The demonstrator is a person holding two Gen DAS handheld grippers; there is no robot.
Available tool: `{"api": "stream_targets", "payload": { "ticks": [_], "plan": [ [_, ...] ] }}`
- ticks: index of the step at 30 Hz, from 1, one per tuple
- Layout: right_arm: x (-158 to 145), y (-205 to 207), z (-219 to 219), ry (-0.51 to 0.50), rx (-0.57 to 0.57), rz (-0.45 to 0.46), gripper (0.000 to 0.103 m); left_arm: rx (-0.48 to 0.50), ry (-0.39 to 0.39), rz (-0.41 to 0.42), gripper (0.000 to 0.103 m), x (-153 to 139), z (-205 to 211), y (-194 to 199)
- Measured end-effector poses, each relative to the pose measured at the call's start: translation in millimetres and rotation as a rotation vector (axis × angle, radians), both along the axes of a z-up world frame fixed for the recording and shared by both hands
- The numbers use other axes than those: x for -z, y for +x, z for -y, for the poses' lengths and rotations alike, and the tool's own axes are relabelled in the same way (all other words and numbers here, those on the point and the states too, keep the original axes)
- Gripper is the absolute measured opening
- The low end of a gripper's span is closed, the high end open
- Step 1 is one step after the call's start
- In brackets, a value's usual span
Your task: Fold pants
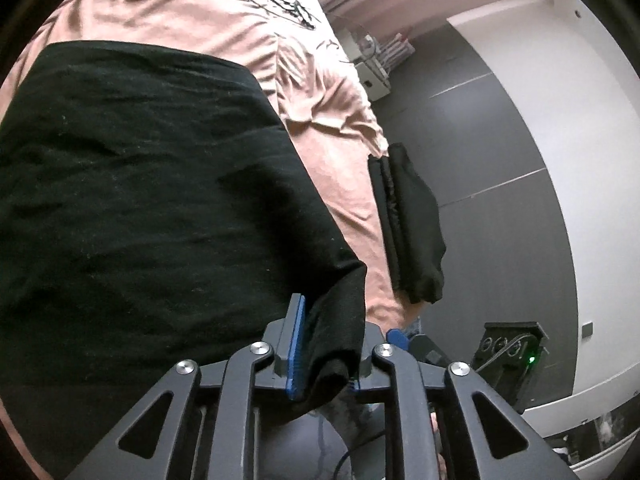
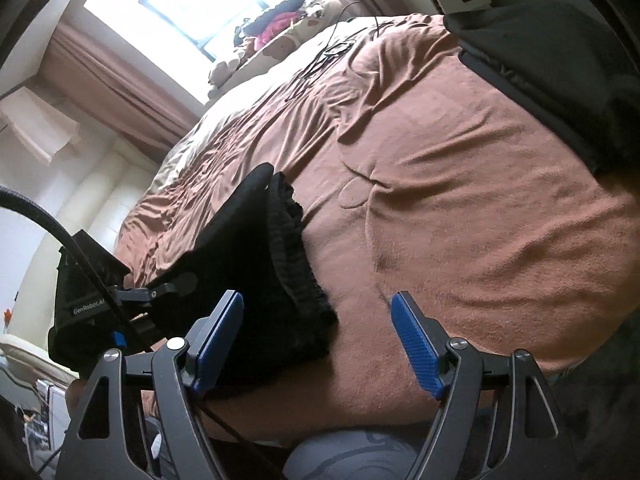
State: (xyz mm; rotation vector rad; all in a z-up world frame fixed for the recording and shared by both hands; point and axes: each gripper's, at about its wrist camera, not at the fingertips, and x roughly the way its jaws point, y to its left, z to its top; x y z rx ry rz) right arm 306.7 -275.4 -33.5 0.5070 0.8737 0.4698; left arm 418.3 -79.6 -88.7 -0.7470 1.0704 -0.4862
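The black pants [image 1: 140, 180] lie spread wide over the brown bed sheet [image 1: 332, 208]. My left gripper [image 1: 328, 344] is shut on a bunched corner of them at the near edge. Cloth fills the gap beside the blue pad [image 1: 297, 344] and hides the other finger. In the right wrist view the pants [image 2: 260, 248] show their ruffled elastic waistband, with the left gripper [image 2: 132, 292] gripping them from the left. My right gripper [image 2: 317, 300] stands open just above the sheet [image 2: 460, 200]. The waistband's near corner lies by its left pad [image 2: 218, 340], and nothing is held.
A second folded black garment [image 1: 412, 224] lies at the bed's right edge, also seen as the dark garment [image 2: 560, 80] at top right. Black cables [image 1: 280, 0] lie at the far end of the bed. Grey floor [image 1: 480, 140] and a white wall run alongside. Plush toys [image 2: 304, 12] line the window.
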Motion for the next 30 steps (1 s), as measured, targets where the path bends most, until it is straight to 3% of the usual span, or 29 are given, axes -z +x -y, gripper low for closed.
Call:
{"api": "stream_targets", "payload": {
  "ticks": [1,3,6,12,23,30],
  "plan": [
    [1,3,1,0.007,-0.002,-0.001,0.075,0.004,0.003,-0.004,0.025,-1,5,-1],
    [2,8,0,0.014,-0.009,-0.003,0.075,0.011,-0.001,-0.011,0.049,3,5,-2],
    [3,11,-8,0.023,-0.036,-0.005,0.075,-0.009,0.003,-0.005,0.063,4,-4,-9],
    [7,21,-30,0.072,-0.128,-0.029,0.075,-0.051,-0.009,0.007,0.071,0,-31,-25],
    [22,39,-42,0.242,-0.193,-0.063,0.075,-0.153,0.0,0.01,0.071,-3,-82,-51],
    [35,53,-55,0.12,-0.163,-0.103,0.075,-0.228,0.027,-0.021,0.071,7,-114,-60]
  ]
}}
